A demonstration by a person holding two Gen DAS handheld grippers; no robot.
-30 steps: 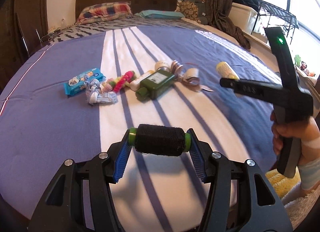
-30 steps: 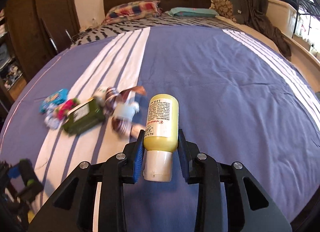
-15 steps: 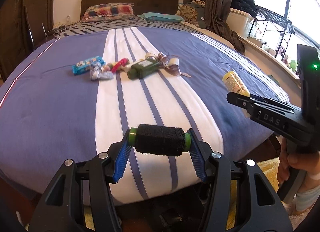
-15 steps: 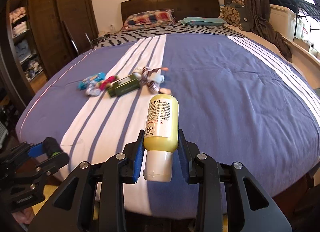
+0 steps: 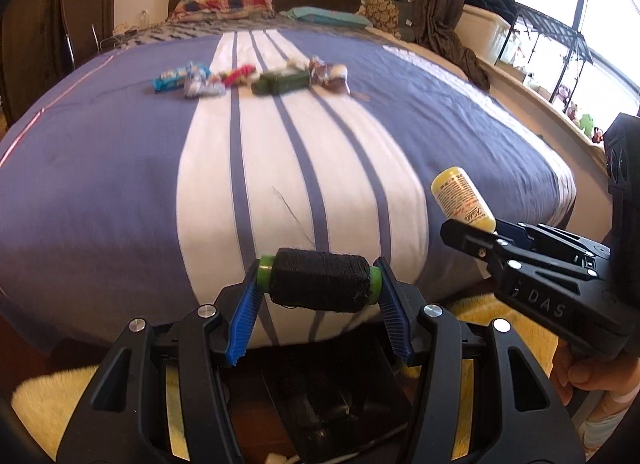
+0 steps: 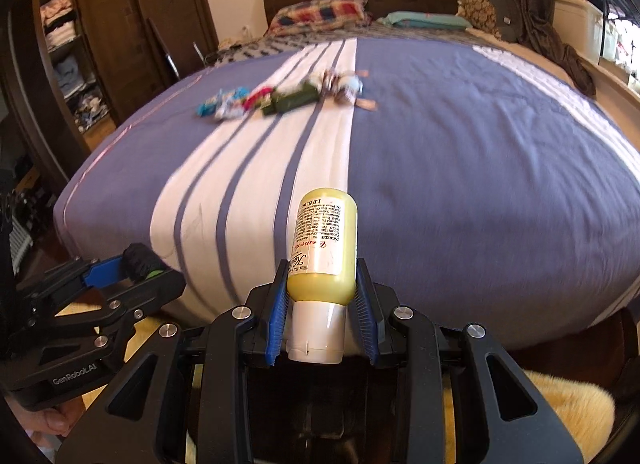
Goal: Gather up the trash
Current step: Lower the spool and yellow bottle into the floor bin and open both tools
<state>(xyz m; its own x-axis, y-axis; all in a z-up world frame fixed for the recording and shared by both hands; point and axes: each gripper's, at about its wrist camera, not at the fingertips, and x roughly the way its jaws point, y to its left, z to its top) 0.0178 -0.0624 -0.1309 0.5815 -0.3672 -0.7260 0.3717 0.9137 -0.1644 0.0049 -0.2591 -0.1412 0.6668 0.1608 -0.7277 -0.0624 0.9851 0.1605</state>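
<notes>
Left gripper [image 5: 318, 284]: jaws part-closed on thread spool [image 5: 319, 279], pads clamped on green end flanges, spool crosswise. Light, stiff core; thread soft, loose strand could snag. End-on grip looks sound.

Right gripper [image 6: 321, 296]: jaws narrow, clamped on yellow bottle [image 6: 324, 242] at shoulder just above white cap, cap toward camera. Smooth plastic, likely slippery, light; grip on body seems better than on cap.

Both held past foot of bed [image 5: 100, 184]. Remaining litter: wrappers [image 5: 188, 78], green bottle [image 5: 282, 82], mid-bed, well apart from grippers.
</notes>
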